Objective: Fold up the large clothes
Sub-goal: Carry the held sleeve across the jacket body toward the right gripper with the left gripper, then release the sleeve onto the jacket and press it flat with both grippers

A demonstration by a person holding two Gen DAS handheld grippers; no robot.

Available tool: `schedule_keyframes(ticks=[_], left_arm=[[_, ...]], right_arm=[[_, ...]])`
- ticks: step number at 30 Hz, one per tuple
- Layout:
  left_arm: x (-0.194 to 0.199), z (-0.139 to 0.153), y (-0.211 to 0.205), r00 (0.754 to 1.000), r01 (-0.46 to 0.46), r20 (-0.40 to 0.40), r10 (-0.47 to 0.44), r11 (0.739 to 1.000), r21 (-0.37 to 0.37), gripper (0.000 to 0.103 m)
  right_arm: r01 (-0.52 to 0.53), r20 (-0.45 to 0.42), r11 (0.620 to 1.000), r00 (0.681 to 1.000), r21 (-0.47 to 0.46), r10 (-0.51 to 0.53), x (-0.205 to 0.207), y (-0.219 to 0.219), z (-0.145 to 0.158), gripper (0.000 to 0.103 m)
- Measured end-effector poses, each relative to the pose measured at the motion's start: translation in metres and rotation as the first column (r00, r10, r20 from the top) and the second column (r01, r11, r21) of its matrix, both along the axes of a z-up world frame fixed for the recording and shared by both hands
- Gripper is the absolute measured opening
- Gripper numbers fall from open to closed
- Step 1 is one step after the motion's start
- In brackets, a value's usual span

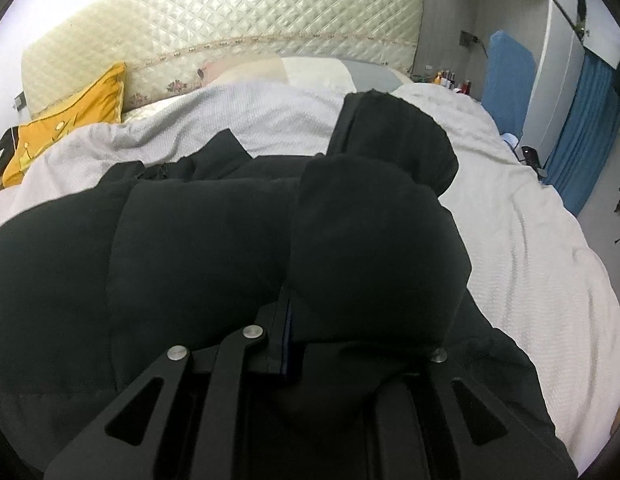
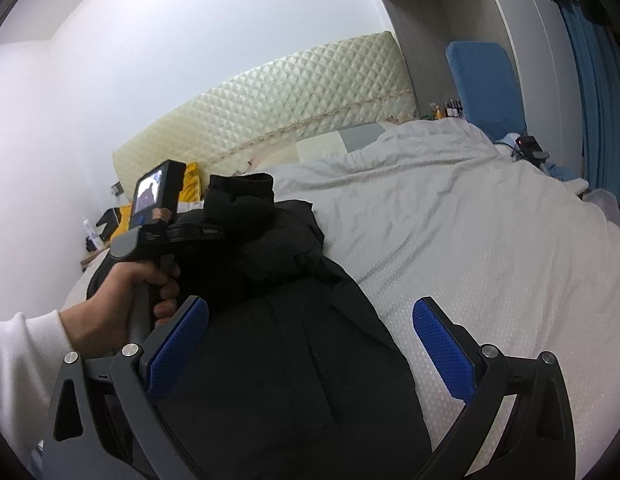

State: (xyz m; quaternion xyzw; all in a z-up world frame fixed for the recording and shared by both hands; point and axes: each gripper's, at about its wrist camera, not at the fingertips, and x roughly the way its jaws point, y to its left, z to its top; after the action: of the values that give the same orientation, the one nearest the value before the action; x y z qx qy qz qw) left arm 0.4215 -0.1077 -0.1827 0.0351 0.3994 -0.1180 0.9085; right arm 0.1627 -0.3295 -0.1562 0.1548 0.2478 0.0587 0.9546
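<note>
1. Left gripper (image 1: 287,344): fingertips buried in black fabric at lower centre of the left wrist view; jaws pressed together on a puffy fold of the jacket (image 1: 197,248).
2. Right gripper (image 2: 310,356): jaws spread wide, two blue pads (image 2: 442,354) visible, nothing between them but jacket and bedsheet (image 2: 490,240) below.
3. One jacket, lying on the bed, centre-left in the right wrist view; its lower edge is cut off by the frame.
4. One hand (image 2: 121,300) grips the left tool's handle.
5. One yellow pillow (image 1: 65,124), upper left, partly hidden.
</note>
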Motion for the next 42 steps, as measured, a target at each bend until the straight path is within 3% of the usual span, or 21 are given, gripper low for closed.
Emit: schedule_keyframes(ticks=[2,4,6,8,16,22,25,30,38,42], left_arm=[[-0.007,0.004,0.004,1.000,0.007,-0.004,-0.007,1.000,-0.016,0.020],[-0.016,0.009,0.009,0.999,0.023,-0.024,-0.024,0.999,-0.050,0.039],[-0.028,0.017,0.014,0.999,0.039,-0.016,-0.040,0.997,-0.063,0.071],[-0.047,0.030,0.023,0.998,0.060,0.015,-0.059,0.996,-0.072,0.079],[-0.112,0.087,0.108,0.985,-0.035,0.166,0.050,0.995,-0.095,0.079],[-0.109,0.098,0.168,0.971,-0.133,0.192,0.146,0.988,-0.078,0.079],[-0.096,0.090,0.195,0.962,-0.178,0.197,0.192,0.980,-0.085,0.079],[-0.058,0.055,0.228,0.956,-0.243,0.137,0.260,0.962,-0.127,0.079],[-0.023,0.007,0.237,0.954,-0.273,0.100,0.283,0.956,-0.102,0.079],[-0.017,-0.003,0.234,0.954,-0.274,0.104,0.281,0.959,-0.070,0.079]], right_arm=[[-0.011,0.011,1.000,1.000,-0.021,0.011,0.000,0.005,0.002,0.103],[-0.017,0.028,0.999,0.999,-0.039,0.018,-0.001,0.010,0.003,0.103],[-0.026,0.046,0.998,0.999,-0.053,0.029,-0.002,0.015,0.006,0.103],[-0.036,0.068,0.998,0.997,-0.057,0.040,-0.001,0.020,0.010,0.103],[-0.141,0.135,0.987,0.979,-0.077,0.151,0.022,0.053,0.042,0.103],[-0.203,0.154,0.968,0.962,-0.148,0.225,0.069,0.093,0.068,0.103],[-0.237,0.146,0.957,0.954,-0.166,0.261,0.102,0.112,0.073,0.099],[-0.283,0.073,0.942,0.951,-0.183,0.300,0.171,0.136,0.058,0.076],[-0.300,-0.057,0.926,0.954,-0.227,0.295,0.244,0.157,-0.010,0.075],[-0.300,-0.034,0.922,0.953,-0.245,0.301,0.253,0.163,-0.030,0.078]])
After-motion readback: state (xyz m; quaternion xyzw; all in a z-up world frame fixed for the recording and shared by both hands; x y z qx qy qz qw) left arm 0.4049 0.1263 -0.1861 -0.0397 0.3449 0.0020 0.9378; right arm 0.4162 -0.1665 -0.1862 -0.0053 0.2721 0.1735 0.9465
